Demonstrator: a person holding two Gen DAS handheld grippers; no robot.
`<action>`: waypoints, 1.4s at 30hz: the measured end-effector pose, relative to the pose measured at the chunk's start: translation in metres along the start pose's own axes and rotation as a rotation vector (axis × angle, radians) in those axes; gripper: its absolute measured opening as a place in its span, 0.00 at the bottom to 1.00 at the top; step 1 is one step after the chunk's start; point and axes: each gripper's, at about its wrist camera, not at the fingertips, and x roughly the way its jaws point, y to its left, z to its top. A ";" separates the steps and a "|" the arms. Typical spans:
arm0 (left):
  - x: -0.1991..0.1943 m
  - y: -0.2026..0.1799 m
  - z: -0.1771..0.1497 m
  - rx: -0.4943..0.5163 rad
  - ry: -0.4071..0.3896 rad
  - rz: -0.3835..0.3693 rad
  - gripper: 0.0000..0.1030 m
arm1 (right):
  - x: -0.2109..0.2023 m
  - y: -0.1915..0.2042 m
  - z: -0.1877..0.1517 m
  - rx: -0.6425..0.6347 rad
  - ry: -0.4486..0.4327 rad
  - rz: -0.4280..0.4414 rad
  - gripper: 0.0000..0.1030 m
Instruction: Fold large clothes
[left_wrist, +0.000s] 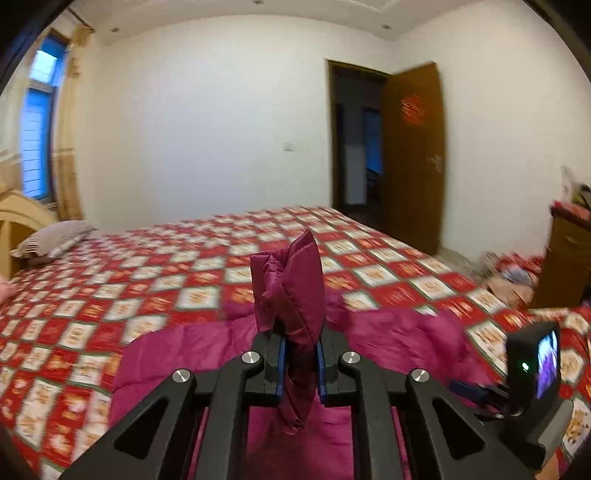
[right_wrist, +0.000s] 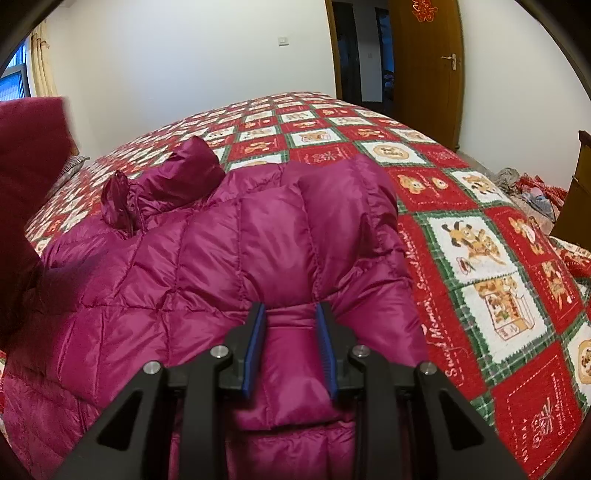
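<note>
Left wrist view. At the far left a grey striped pillow (left_wrist: 51, 238) lies at the head of the bed, beside a pale wooden headboard (left_wrist: 18, 218) and a blue-lit window (left_wrist: 37, 125) with a beige curtain (left_wrist: 68, 147). The red, white and green patchwork quilt (left_wrist: 110, 280) covers the bed across the frame. At centre, the left gripper (left_wrist: 301, 363) is closed tightly on a bunched fold of the magenta quilted down jacket (left_wrist: 288, 291); the pinched fabric stands upright above the blue-padded fingers (left_wrist: 282, 365), raised off the quilt. The remainder of the jacket spreads on the quilt below and to the right. Further right stands an open brown wooden door (left_wrist: 412, 155) bearing a red paper ornament. At the lower right edge, a small black device with a lit screen (left_wrist: 533, 363) is visible; this view is partly blurred.

Right wrist view. At the left edge a dark red blurred shape (right_wrist: 26, 177) fills the border; its identity cannot be determined. The jacket (right_wrist: 221, 251) lies spread over the near half of the quilt (right_wrist: 480, 258), with a puffed sleeve end resting on its upper left part. At lower centre, the right gripper (right_wrist: 290, 347) is partly closed, its blue pads (right_wrist: 255, 347) pressing both sides of a thick padded fold of the jacket. The door (right_wrist: 428, 66) stands at upper right.
</note>
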 end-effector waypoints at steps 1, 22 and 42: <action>0.008 -0.011 -0.007 0.018 0.024 -0.020 0.12 | 0.000 -0.001 0.000 0.003 0.000 0.003 0.29; -0.023 -0.014 -0.051 -0.024 0.249 -0.052 0.76 | 0.000 -0.002 0.001 0.018 0.005 0.017 0.30; 0.039 0.104 -0.074 -0.079 0.354 0.465 0.76 | 0.003 0.075 0.016 -0.105 0.029 0.081 0.36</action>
